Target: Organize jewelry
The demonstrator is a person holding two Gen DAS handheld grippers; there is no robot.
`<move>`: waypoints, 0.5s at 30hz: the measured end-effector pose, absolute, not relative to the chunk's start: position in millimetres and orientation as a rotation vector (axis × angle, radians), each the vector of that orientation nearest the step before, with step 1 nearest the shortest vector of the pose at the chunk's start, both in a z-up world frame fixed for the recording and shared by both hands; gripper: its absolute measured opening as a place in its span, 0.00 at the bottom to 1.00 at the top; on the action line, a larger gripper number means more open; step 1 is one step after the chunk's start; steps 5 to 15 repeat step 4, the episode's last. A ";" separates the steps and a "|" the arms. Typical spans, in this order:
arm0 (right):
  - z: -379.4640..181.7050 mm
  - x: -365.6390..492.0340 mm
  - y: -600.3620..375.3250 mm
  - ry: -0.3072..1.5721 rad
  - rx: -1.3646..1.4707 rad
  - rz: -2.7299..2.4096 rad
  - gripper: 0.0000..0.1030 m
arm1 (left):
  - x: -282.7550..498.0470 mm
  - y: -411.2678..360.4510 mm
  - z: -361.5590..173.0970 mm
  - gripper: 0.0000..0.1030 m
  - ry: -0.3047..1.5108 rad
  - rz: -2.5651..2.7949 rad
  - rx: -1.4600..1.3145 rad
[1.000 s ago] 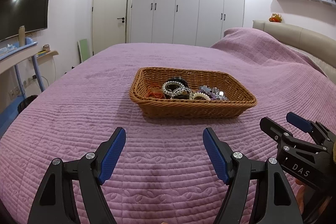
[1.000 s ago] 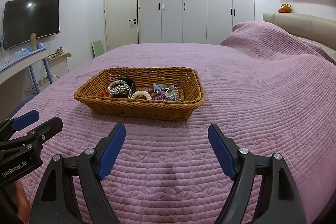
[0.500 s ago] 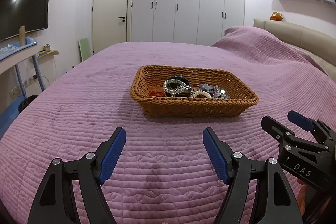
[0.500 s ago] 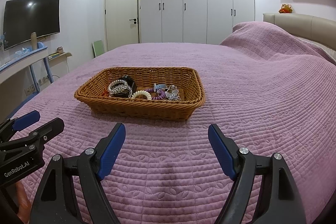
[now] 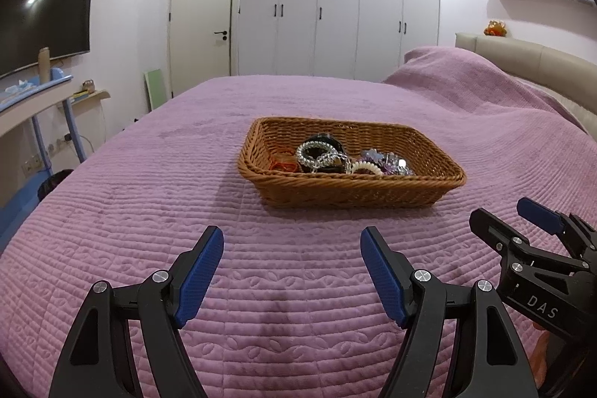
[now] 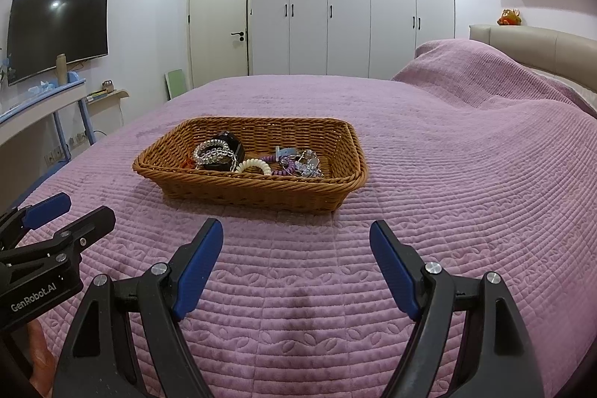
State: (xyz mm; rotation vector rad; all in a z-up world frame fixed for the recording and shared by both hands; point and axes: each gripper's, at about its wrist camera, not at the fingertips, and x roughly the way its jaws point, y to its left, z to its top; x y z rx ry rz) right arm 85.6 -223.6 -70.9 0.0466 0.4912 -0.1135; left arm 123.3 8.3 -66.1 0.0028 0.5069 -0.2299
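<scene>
A brown wicker basket (image 5: 440, 189) (image 6: 231, 189) sits on the purple quilted bed. It holds a jumble of jewelry: a crystal bracelet (image 5: 315, 152) (image 6: 211, 152) on a black box, a cream coil band (image 5: 365, 167) (image 6: 255, 166), purple and silver pieces (image 5: 388, 161) (image 6: 300, 165), and an orange band (image 5: 283, 163). My left gripper (image 5: 291, 250) is open and empty, short of the basket. My right gripper (image 6: 296, 248) is open and empty, also short of it. Each shows at the edge of the other's view.
The bedspread (image 5: 149, 196) spreads wide around the basket. A beige headboard (image 5: 530, 62) is at right. White wardrobes (image 5: 335, 10) and a door stand behind. A TV (image 5: 41, 25) and a blue desk (image 5: 33, 99) are at left.
Both grippers have drifted slightly; the basket sits a touch lower and nearer in both views. Jaws stay open and nothing was picked up.
</scene>
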 end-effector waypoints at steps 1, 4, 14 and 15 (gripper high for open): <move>-70.7 86.1 -223.9 0.491 0.046 -0.113 0.80 | 122.0 9.8 -65.2 0.75 0.493 -0.220 0.000; -70.5 86.4 -224.7 0.491 0.049 -0.114 0.80 | 123.3 13.5 -63.4 0.75 0.496 -0.225 -0.011; -70.5 86.4 -224.7 0.491 0.049 -0.114 0.80 | 123.3 13.5 -63.4 0.75 0.496 -0.225 -0.011; -70.5 86.4 -224.7 0.491 0.049 -0.114 0.80 | 123.3 13.5 -63.4 0.75 0.496 -0.225 -0.011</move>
